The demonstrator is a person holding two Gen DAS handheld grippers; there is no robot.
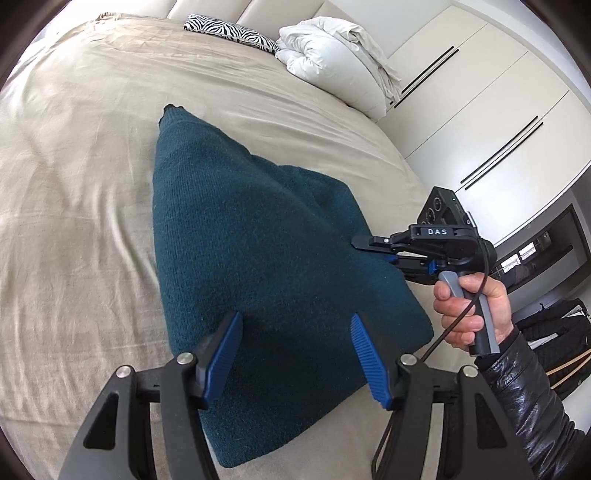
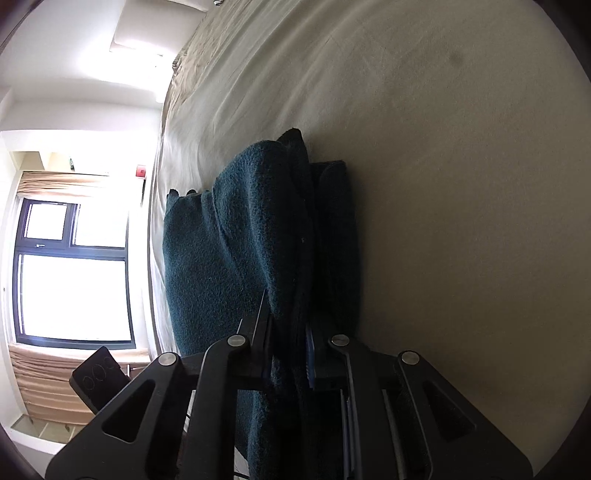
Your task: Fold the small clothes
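A dark teal knitted garment (image 1: 255, 258) lies partly folded on the beige bed sheet (image 1: 81, 206). My left gripper (image 1: 295, 350) is open and hovers just above the garment's near edge, empty. My right gripper (image 1: 373, 247) is turned on its side at the garment's right edge and is shut on the knit. In the right wrist view the garment (image 2: 236, 240) runs between the closed fingers of my right gripper (image 2: 291, 354), its folded layers stacked against the sheet (image 2: 461, 184).
A white bundled duvet (image 1: 332, 55) and a zebra-print pillow (image 1: 229, 31) lie at the head of the bed. White wardrobe doors (image 1: 487, 122) stand to the right. A black bag (image 1: 557, 332) sits on the floor. A window (image 2: 74, 273) shows beyond the bed.
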